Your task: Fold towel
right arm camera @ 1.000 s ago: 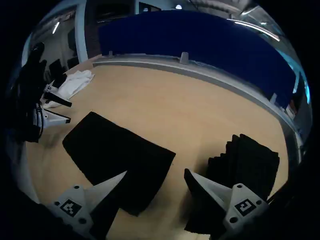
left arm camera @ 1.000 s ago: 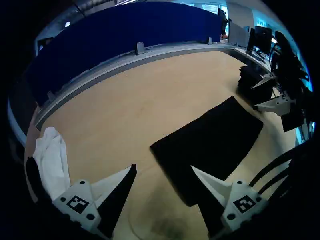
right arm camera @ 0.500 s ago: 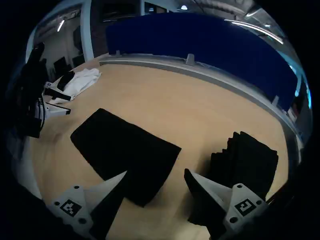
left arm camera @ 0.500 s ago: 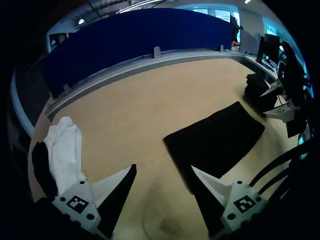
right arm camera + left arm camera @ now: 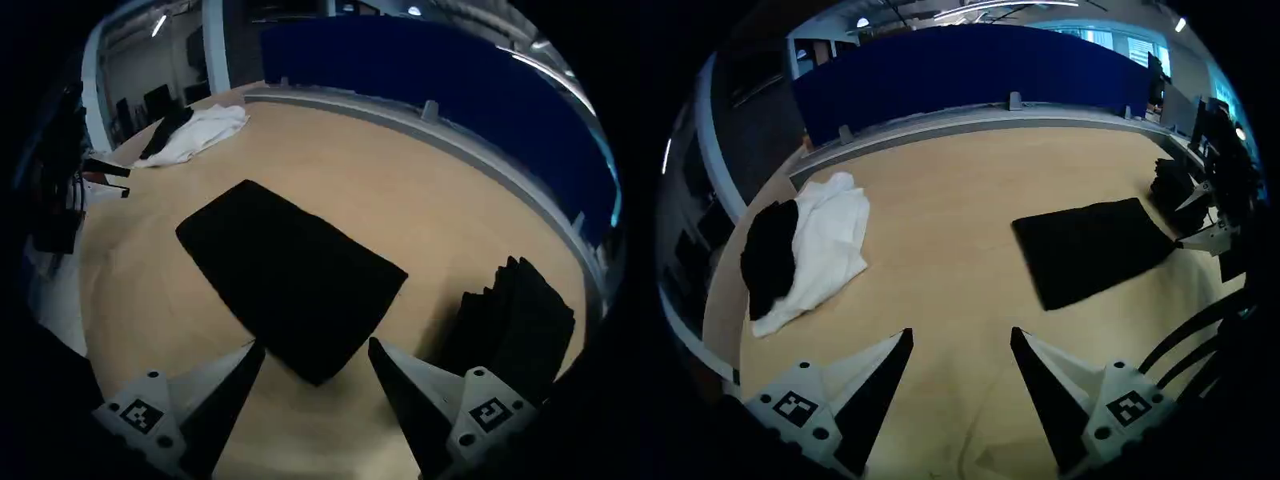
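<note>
A folded black towel [image 5: 1090, 248] [image 5: 290, 276] lies flat on the light wooden table [image 5: 960, 216]. In the left gripper view my left gripper [image 5: 960, 340] hangs open over bare table, well short and left of that towel. My right gripper [image 5: 314, 352] is open just before the towel's near corner, with nothing between its fingers. Far right in the left gripper view, the right gripper [image 5: 1200, 216] shows small beside the towel's edge. A pile of white and black cloths [image 5: 804, 244] [image 5: 188, 132] lies at the table's other end.
A stack of folded black towels [image 5: 516, 324] [image 5: 1172, 180] stands close to the right gripper. A blue partition [image 5: 976, 68] [image 5: 448, 88] runs along the table's far edge. The left gripper [image 5: 96, 180] and a dark sleeve show at the far left of the right gripper view.
The left gripper has pulled back and swung left, off the black towel, bringing the white cloth pile into fuller view. The right gripper has shifted so the towel lies centred ahead of it.
</note>
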Motion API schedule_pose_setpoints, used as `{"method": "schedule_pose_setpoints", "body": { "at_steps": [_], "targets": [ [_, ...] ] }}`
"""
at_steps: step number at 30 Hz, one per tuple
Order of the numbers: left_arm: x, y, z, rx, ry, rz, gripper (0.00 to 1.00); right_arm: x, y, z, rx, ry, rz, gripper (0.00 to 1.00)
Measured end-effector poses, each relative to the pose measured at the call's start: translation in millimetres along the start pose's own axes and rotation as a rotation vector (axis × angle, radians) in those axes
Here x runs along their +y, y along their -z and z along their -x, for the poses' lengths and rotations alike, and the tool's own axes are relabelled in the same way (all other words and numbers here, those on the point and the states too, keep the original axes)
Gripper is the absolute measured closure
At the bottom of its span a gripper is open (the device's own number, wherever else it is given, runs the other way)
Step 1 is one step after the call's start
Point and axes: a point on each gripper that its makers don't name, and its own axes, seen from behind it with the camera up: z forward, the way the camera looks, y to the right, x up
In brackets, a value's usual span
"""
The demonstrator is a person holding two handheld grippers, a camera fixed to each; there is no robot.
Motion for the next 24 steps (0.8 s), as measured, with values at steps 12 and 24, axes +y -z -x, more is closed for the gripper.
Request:
{"method": "schedule_pose_setpoints", "body": {
  "at_steps": [12, 24],
  "targets": [
    [-8.9, 20.8, 12.6, 0.005, 0.037, -0.027, 0.1, -0.4, -9.5, 14.0, -0.045, 0.027, -0.007, 0.0],
    [-6.8, 31.4, 29.1, -0.015, 0.046, -0.027, 0.1, 1.1, -21.9, 43.3, -0.086, 0.03, -0.003, 0.24]
  ]
}}
